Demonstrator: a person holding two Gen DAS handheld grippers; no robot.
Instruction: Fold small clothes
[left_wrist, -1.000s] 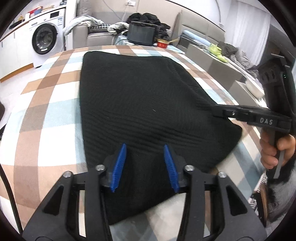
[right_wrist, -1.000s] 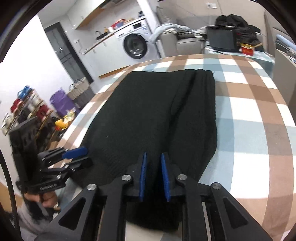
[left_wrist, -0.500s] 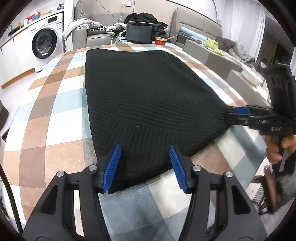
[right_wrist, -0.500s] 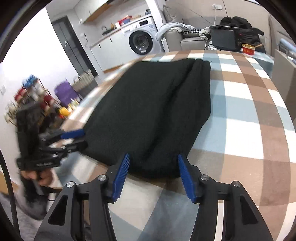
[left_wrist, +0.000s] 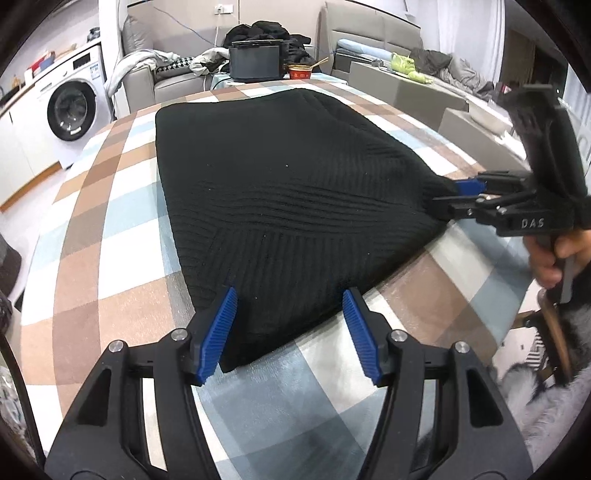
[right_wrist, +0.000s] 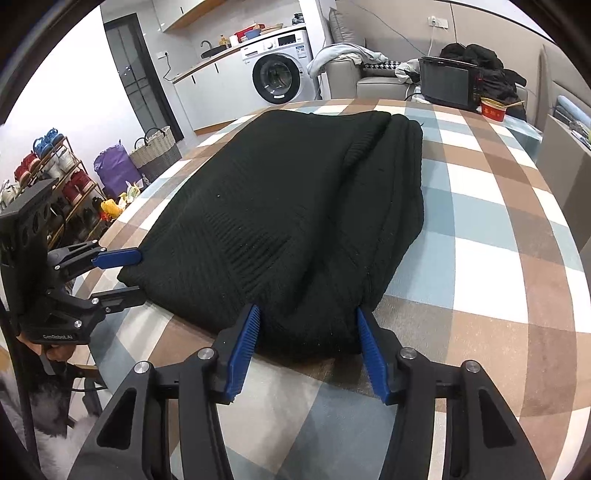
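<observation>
Nearest to us, the left gripper (left_wrist: 289, 332) stands with its blue ribbed pads spread wide, straddling the near corner of the black ribbed knit garment (left_wrist: 288, 192) without pinching it. The right gripper (right_wrist: 306, 345) is likewise spread, its pads either side of the garment's other near corner; we hold nothing in either one.

The risk we see from here is a poor bite. The garment is thick and already doubled, with a rolled fold along its right edge, so if we close on the top layer alone, the lower layers would lag and the fold would come out skewed. If one gripper closes before the other, or lifts faster, the knit would drag across the brown, blue and white checked tablecloth (right_wrist: 491, 229) and bunch.

Relative to the grippers, the garment's near hem lies between each pair of pads, seemingly touching them. From there its body runs away from us across the tablecloth, flat in the middle, and its far edge stops short of the table's far end.
</observation>
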